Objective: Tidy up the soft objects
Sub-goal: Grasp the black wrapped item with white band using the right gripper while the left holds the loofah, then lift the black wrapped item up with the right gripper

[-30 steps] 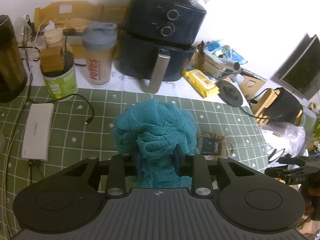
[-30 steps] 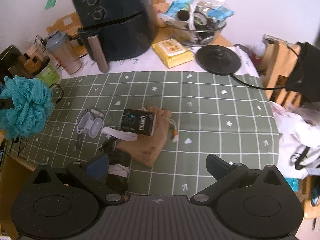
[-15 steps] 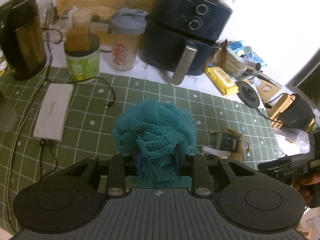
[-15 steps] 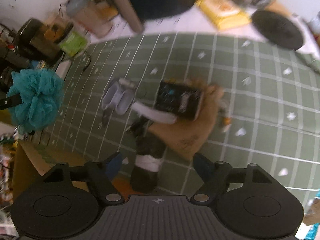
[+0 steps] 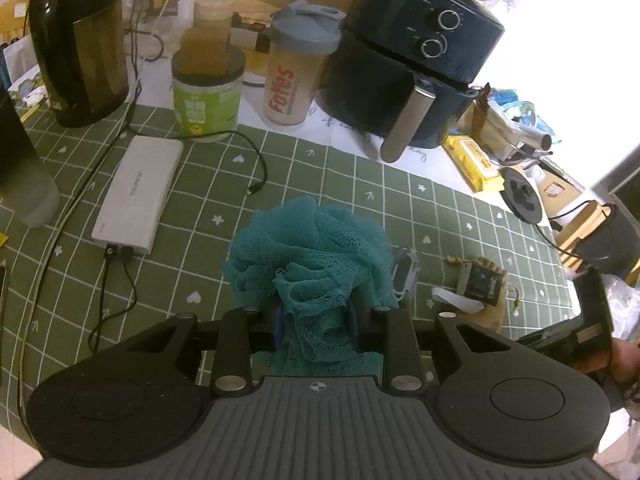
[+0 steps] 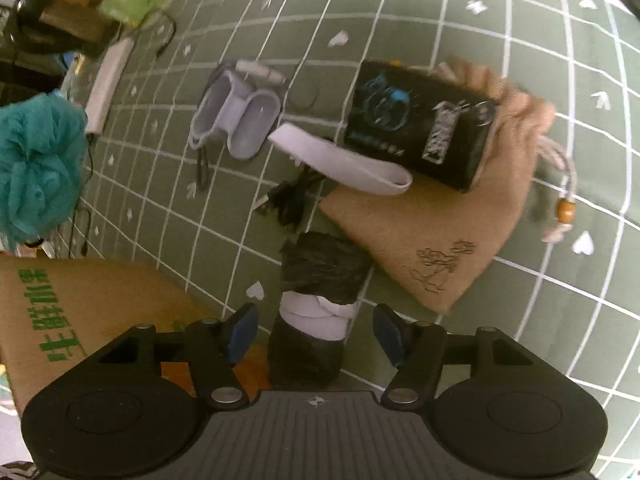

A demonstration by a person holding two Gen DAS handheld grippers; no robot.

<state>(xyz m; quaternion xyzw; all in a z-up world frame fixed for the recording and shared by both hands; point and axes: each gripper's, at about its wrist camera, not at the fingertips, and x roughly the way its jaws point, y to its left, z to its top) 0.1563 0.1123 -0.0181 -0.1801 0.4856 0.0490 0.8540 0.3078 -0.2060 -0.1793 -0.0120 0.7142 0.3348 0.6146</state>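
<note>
A: Since it is only bunched netting, the teal mesh pouf (image 5: 310, 252) looks feather-light and springy; the left gripper (image 5: 314, 320) is clamped on its gathered lower folds, holding it above the green checked cloth (image 5: 208, 184).

B: And the right gripper (image 6: 314, 334)?

A: Its 2 fingers stand apart, either side of the dark rolled bundle (image 6: 316, 304) lying at the cloth's near edge, beside the burlap pouch (image 6: 436, 236).

B: Where would you grip that?

A: Probably on the white band around its middle; the crinkly dark ends would likely squash and slip.
</note>
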